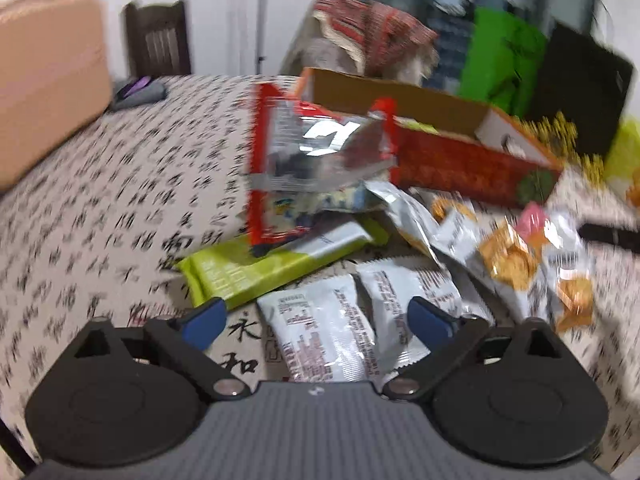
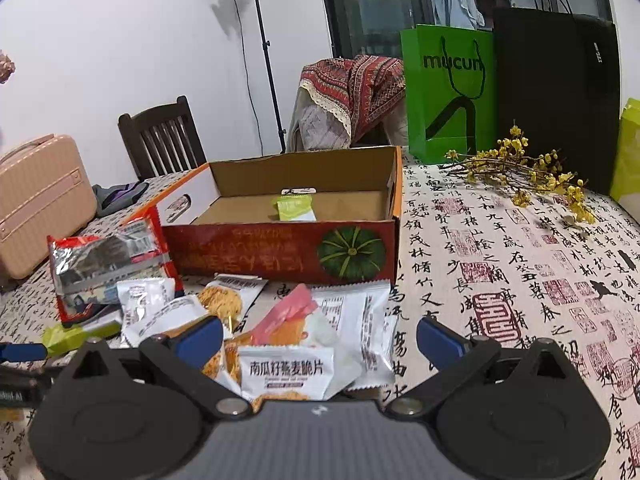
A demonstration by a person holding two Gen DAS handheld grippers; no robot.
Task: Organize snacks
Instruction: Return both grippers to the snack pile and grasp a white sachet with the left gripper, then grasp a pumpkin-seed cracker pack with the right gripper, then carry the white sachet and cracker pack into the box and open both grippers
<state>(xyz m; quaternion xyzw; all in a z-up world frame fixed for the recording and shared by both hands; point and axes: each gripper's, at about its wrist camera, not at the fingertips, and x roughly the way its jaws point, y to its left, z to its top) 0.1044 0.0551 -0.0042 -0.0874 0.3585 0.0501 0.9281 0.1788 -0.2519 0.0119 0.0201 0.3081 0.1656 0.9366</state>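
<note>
1. Left hand-held gripper [image 1: 316, 322]: fingers spread wide, nothing between them. It hovers low over two white snack packets [image 1: 320, 336] at bottom centre of the left wrist view. That view is motion-blurred.
2. Right hand-held gripper [image 2: 320, 338]: also released, blue pads far apart, above a pile of white and orange cracker packets [image 2: 286, 364] at lower centre of the right wrist view.
3. Cardboard box [image 2: 280, 256], red front with a green pumpkin print, sits on the desk [image 2: 500, 264] at mid-frame in the right wrist view, just behind the pile. It is open on top.
4. Inside the box: one small green-and-white packet [image 2: 295, 208] on the floor near the back wall, and another white one just behind it, mostly hidden.
5. Large red-and-silver bag [image 2: 108, 268] at mid-left of the right wrist view, left of the box's front corner; in the left wrist view it looks propped against the box.
6. Lime-green bar wrapper [image 1: 276, 264] lies flat under the red bag's lower edge in the left wrist view.
7. Background in the right wrist view: pink case [image 2: 40, 204] far left, dark wooden chair [image 2: 160, 136], light stand [image 2: 260, 52], green paper bag [image 2: 448, 92], black bag [image 2: 560, 96], yellow flower sprig [image 2: 524, 172] on the calligraphy-print cloth.
</note>
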